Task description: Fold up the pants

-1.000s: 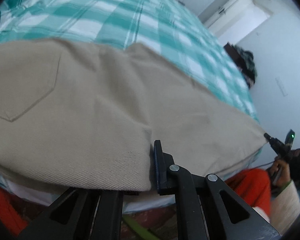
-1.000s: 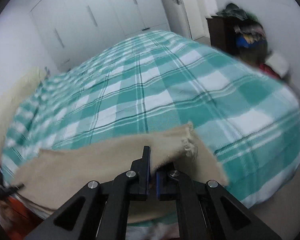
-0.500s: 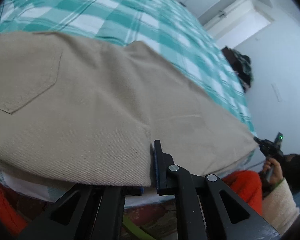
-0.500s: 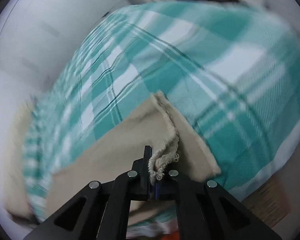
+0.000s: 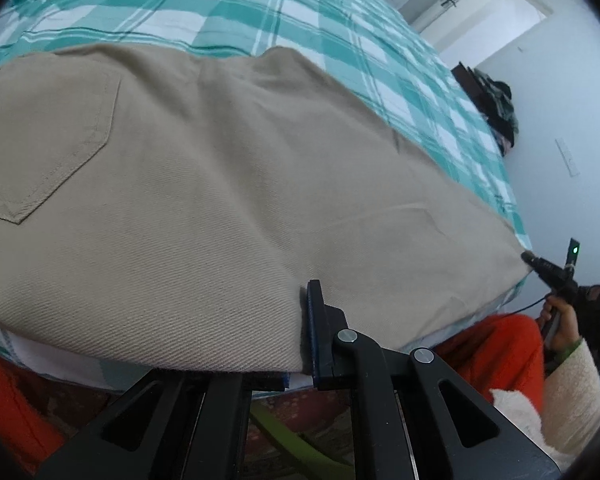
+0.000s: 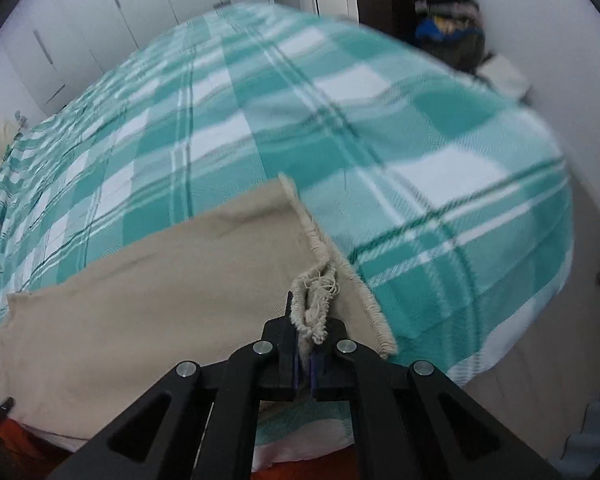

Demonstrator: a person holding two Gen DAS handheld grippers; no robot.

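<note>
White walls [image 5: 572, 92], wardrobe doors [image 6: 112, 28], teal plaid bed [image 6: 340, 128]

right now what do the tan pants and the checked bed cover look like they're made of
The tan pants look like cotton twill, matte: fine diagonal ribs show in the weave, stitching outlines a patch pocket, and the hem frays into loose threads. The bed cover looks like a thin woven cloth, matte, its teal and white check seemingly woven in; the blur leaves the fibre open.
</note>
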